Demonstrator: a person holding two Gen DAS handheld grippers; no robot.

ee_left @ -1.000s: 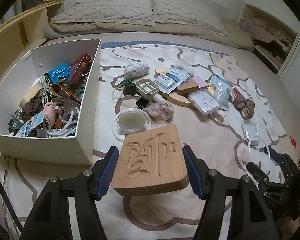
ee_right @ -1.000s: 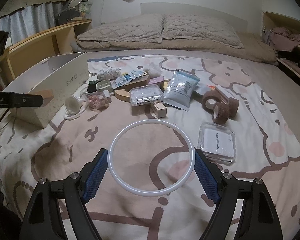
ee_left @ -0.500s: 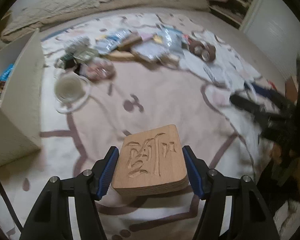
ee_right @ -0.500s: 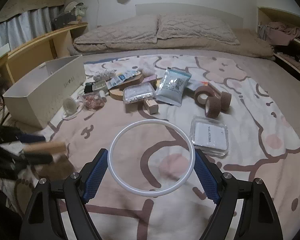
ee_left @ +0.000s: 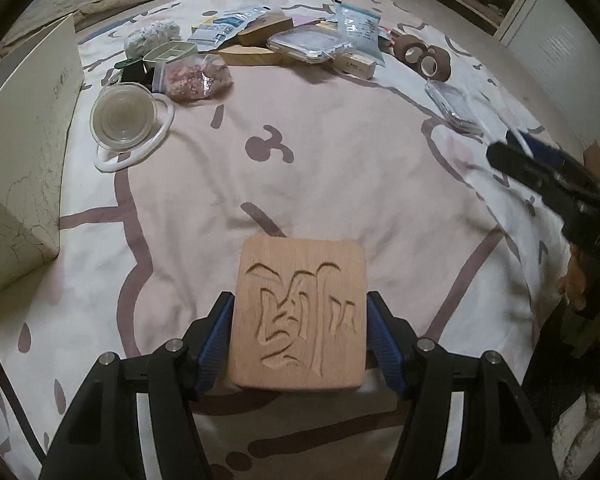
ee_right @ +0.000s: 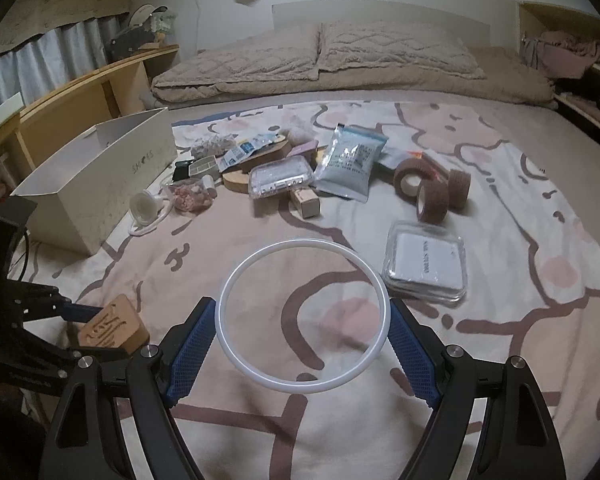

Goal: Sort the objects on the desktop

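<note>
Left tongs are clamping the carved wooden block by its two side edges, pads pressing flat on the wood. The block is hanging low over the bedspread, well in front of the white box and off its near corner. The right-wrist view is showing the same block tilted and sitting close to the bedspread; touching or not, cannot tell.

Block is looking rigid, thick and fairly heavy for its size, smooth-sanded, so likely a bit slippery against the pads. Side edges are the right hold: flat, parallel, no give. Carved face is not a place to grip. Not fragile, probably fine to drop into the box.

Right tongs are standing wide, holding the white ring across its widest span, pads touching the outer rim on both sides. The ring is hovering above the bedspread, far right of the box, near the clear plastic case. Ring is thin, light and probably flexible: squeezing harder is risking buckling or popping it out. Light hold across the widest span is probably safest.
</note>
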